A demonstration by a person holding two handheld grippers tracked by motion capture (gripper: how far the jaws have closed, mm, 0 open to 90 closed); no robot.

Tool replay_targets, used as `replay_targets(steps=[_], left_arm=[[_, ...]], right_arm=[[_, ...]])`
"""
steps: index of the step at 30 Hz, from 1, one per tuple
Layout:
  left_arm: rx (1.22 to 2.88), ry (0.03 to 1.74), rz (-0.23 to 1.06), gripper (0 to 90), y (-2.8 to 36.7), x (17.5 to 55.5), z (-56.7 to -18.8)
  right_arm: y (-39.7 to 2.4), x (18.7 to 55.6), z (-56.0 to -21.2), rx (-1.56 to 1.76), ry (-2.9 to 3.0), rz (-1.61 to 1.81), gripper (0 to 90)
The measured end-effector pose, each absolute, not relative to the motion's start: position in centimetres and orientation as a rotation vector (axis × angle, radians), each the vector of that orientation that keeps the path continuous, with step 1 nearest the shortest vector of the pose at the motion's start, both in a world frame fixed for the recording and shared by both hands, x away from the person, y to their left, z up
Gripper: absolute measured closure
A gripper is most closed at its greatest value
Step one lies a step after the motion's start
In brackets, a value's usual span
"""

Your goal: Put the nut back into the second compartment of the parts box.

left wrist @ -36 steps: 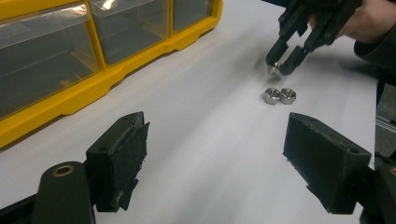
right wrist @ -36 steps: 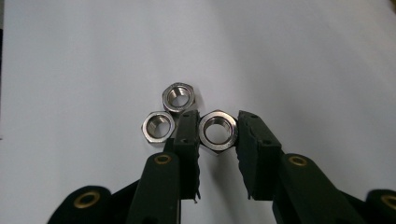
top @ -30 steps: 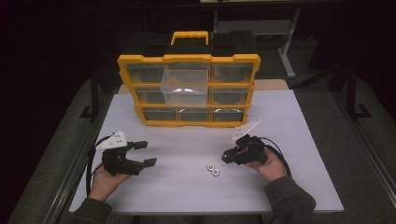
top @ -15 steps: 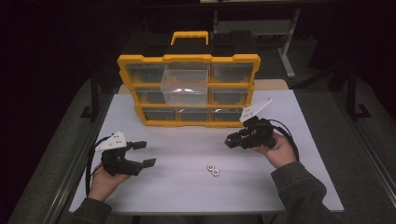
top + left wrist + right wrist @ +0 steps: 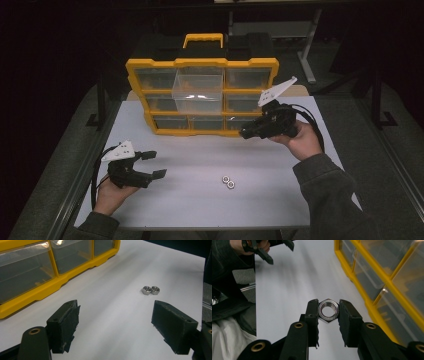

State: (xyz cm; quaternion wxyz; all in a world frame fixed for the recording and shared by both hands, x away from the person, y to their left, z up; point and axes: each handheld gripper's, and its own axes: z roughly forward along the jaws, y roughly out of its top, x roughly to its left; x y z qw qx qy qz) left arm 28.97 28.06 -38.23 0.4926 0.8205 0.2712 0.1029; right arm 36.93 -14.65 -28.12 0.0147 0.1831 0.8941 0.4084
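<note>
In the right gripper view a steel hex nut (image 5: 321,311) sits clamped between the pads of my right gripper (image 5: 328,312). In the high view that right gripper (image 5: 245,134) hangs above the table, just in front of the lower right drawers of the yellow organizer (image 5: 202,63). A clear drawer (image 5: 197,90) sticks out of the organizer's middle. Two more nuts (image 5: 228,182) lie side by side on the white table (image 5: 190,210). At the left, my left gripper (image 5: 157,164) rests low with its jaws wide apart and nothing between them; its own view shows the two nuts (image 5: 151,290) ahead.
The organizer (image 5: 37,293) stands upright across the back of the table, its drawers (image 5: 372,302) close to my right gripper's side. Dark floor and metal table legs surround the white top. The left gripper (image 5: 278,251) appears far off in the right gripper view.
My right gripper has lifted off the table and moved back toward the organizer's front with the nut in it. The left gripper and the two loose nuts have stayed put.
</note>
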Motion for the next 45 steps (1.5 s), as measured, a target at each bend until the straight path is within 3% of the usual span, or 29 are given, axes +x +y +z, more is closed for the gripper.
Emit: replay_targets(steps=[33, 45], left_arm=[[1.999, 0.640, 0.266, 20.8, 28.4, 29.1, -38.0], [1.993, 0.656, 0.251, 21.7, 28.6, 29.0, -37.9]], right_arm=[[-13.8, 40.2, -16.7, 0.499, 2.726, 1.332, 68.9], [-11.2, 41.3, -13.3, 0.479, 2.714, 1.320, 68.9]])
